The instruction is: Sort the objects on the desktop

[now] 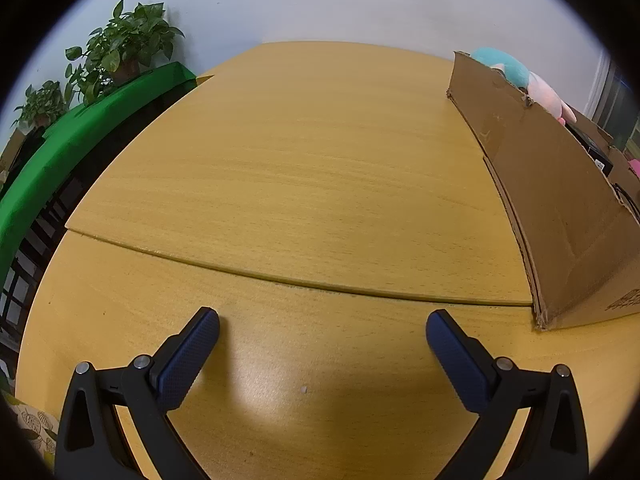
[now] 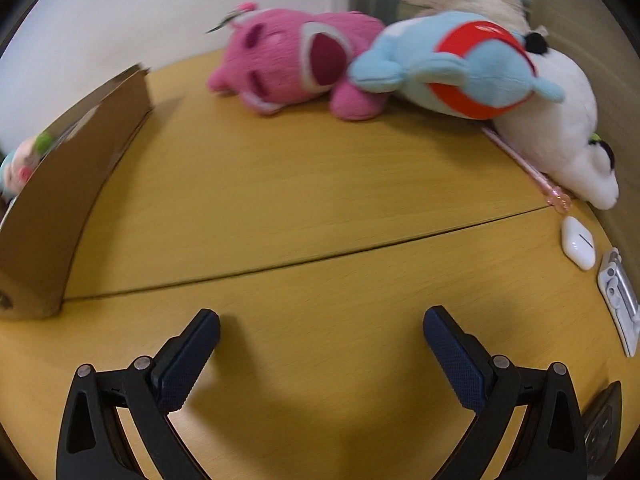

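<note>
My left gripper (image 1: pixel 322 326) is open and empty, low over the bare wooden table (image 1: pixel 280 168). A cardboard box (image 1: pixel 560 208) stands to its right, with a teal and pink plush toy (image 1: pixel 520 76) showing over its rim. My right gripper (image 2: pixel 321 326) is open and empty over the table (image 2: pixel 280 200). Ahead of it lie a pink plush (image 2: pixel 292 60), a blue and red plush (image 2: pixel 460 64) and a white plush (image 2: pixel 560 132). The box (image 2: pixel 60 200) stands at the left in the right wrist view, with a plush (image 2: pixel 20 164) inside it.
A pink pen (image 2: pixel 532 168), a white earbud case (image 2: pixel 578 242) and a white gadget (image 2: pixel 620 300) lie at the right edge of the table. A power socket (image 2: pixel 602 428) sits at the lower right. A green ledge (image 1: pixel 80 136) with potted plants (image 1: pixel 124 44) runs along the left.
</note>
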`<state>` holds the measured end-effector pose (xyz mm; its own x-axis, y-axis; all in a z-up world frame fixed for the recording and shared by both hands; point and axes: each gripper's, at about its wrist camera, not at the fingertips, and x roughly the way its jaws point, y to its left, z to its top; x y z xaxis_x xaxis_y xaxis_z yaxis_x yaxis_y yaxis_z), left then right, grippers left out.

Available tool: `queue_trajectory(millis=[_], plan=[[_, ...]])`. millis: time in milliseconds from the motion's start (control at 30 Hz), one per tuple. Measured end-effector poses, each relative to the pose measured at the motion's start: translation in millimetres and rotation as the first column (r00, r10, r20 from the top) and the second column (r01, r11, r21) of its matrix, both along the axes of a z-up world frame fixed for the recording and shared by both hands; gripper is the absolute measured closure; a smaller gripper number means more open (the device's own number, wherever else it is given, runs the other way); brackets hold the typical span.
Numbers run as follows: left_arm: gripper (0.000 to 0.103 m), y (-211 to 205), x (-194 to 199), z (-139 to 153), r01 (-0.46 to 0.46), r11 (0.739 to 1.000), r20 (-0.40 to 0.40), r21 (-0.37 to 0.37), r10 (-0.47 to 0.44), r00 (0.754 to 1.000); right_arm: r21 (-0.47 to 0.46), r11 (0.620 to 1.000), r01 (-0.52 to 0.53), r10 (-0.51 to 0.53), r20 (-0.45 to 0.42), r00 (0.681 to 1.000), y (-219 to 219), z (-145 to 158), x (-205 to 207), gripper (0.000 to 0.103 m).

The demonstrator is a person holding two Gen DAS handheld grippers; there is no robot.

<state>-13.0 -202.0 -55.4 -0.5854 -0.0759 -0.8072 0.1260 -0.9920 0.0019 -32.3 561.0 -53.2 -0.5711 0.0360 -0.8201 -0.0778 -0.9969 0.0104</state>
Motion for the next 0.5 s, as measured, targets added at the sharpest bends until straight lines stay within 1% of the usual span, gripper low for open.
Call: queue_trajectory(millis=[100,167,300,500], plan=[[0.000,-2,-3,0,-0.008,1.000,0.003,0.001,0.008,1.000,0.001,0.999,0.042,-0.042,-0.016,0.999,7,-1,-5,0.000],[0.000,-3,-5,0,-0.003,1.000,0.003,0.000,0.003,1.000,0.002,0.999,0.039,-0.039,-0.014,0.999,9,1,-10,0.000],[0.000,-3,-3,-1,0.015,1.000,-0.001,0.002,-0.015,1.000,0.001,0.998,0.064,-0.064,-0.012,0.998,12,2,-17,0.000],[0.000,-2,-1,-2,0.019,1.000,0.000,0.005,-0.019,1.000,0.001,0.995,0.100,-0.100,-0.010,0.995,14,3,-25,0.000]])
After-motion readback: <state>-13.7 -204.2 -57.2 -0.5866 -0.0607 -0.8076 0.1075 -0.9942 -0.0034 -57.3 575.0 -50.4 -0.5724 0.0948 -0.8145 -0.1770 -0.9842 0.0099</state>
